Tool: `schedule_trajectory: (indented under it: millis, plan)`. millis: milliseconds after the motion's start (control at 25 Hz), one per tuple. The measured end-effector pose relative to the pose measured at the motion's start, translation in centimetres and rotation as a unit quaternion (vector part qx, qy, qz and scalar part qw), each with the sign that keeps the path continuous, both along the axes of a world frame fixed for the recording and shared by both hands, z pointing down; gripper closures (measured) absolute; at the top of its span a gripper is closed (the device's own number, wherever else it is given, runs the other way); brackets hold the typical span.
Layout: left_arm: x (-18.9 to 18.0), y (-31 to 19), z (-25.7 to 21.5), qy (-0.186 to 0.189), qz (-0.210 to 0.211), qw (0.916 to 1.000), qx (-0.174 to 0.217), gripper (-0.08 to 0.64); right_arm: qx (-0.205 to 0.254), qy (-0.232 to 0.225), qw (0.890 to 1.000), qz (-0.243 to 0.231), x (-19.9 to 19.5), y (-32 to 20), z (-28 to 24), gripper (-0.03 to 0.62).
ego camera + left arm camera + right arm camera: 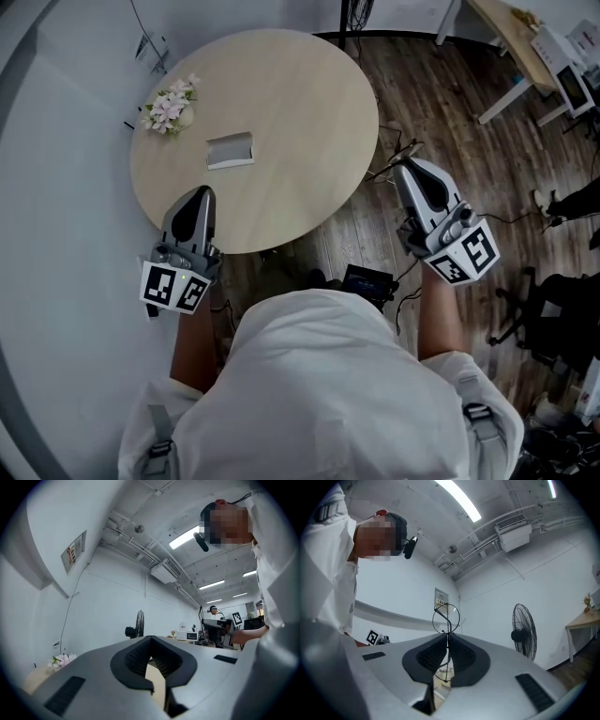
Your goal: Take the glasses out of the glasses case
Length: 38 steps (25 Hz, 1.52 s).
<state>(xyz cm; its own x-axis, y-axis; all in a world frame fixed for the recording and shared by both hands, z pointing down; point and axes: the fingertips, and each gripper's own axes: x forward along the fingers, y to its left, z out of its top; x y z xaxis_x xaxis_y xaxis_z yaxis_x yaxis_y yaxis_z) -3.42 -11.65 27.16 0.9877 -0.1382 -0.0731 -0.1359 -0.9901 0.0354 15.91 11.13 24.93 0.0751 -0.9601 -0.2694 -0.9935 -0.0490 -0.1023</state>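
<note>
A grey glasses case [230, 150] lies near the middle of the round wooden table [309, 103]. My right gripper [404, 168] is off the table's right edge, over the wood floor. It is shut on thin wire glasses [446, 618], and one round lens rim sticks up above the jaws. In the head view the glasses are too thin to make out. My left gripper [201, 192] hovers over the table's near left edge, short of the case. Its jaws [150, 640] are shut with nothing between them.
Pink and white flowers [170, 107] lie at the table's far left, beside the grey wall. Cables and a small black device [367, 279] lie on the floor by the person's feet. A black chair [555, 319] and a desk [514, 42] are to the right. A fan [523, 630] stands by the wall.
</note>
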Motion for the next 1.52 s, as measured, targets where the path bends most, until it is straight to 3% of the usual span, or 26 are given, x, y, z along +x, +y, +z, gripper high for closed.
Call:
schedule_trajectory:
  millis: [320, 520, 760, 1000, 1520]
  plan:
    - [-0.5, 4.5, 1.0, -0.002, 0.020, 0.9998, -0.003, 0.546, -0.015, -0.034, 0.999, 0.011, -1.3, 2.4, 4.7, 0.561]
    - [-0.7, 4.9, 3.2, -0.018, 0.006, 0.9998, -0.006, 0.546, -0.033, -0.061, 0.997, 0.016, -1.2, 2.4, 8.2, 0.561]
    - [-1.1, 4.8, 4.6, -0.039, -0.004, 0.9992, -0.006, 0.546, -0.045, -0.050, 0.998, 0.005, -2.4, 1.3, 9.4, 0.561]
    - [-1.2, 4.8, 4.5, -0.032, -0.022, 0.9992, -0.006, 0.546, -0.071, -0.048, 0.996, -0.003, -3.0, 0.8, 10.8, 0.561]
    - [-2.9, 3.3, 7.1, -0.045, -0.026, 0.9973, -0.051, 0.546, -0.117, -0.045, 0.992, -0.025, -3.7, -2.1, 12.7, 0.561]
